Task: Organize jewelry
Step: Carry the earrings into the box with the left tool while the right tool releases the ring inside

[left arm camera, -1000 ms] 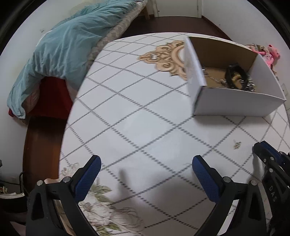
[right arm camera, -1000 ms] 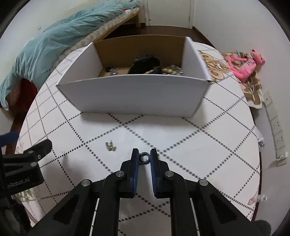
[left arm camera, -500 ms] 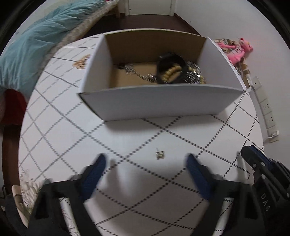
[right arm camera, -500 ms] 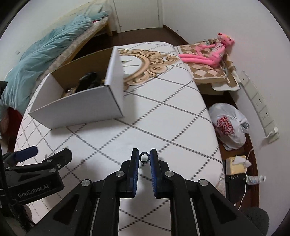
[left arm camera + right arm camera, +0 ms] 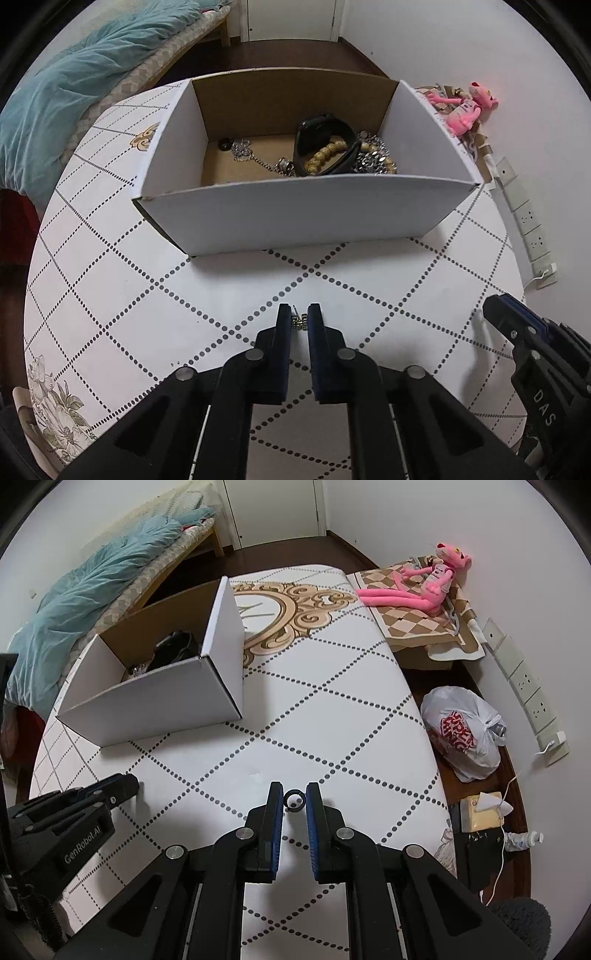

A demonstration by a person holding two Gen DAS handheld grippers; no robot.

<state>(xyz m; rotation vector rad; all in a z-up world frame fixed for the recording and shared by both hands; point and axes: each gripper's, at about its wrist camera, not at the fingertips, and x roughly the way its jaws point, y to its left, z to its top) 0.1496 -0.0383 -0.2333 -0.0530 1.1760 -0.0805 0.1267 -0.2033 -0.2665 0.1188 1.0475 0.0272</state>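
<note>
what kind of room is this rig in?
Most likely a home bedroom: a bed with a teal duvet beyond the patterned table, a pink plush toy by the wall, and an open cardboard box holding jewelry.

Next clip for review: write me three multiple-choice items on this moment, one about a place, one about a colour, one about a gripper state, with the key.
1. Where is the black watch band?
A. on the table beside the box
B. inside the box
C. on the bed

2. What colour is the plush toy?
A. pink
B. green
C. yellow

3. What does the right gripper hold?
A. nothing
B. a bead bracelet
C. a small dark ring

Key: B, the band lies in the box among chains and beads; A, the toy by the wall is pink; C, the ring sits between the nearly closed fingers. The left gripper likewise pinches a small earring.
</note>
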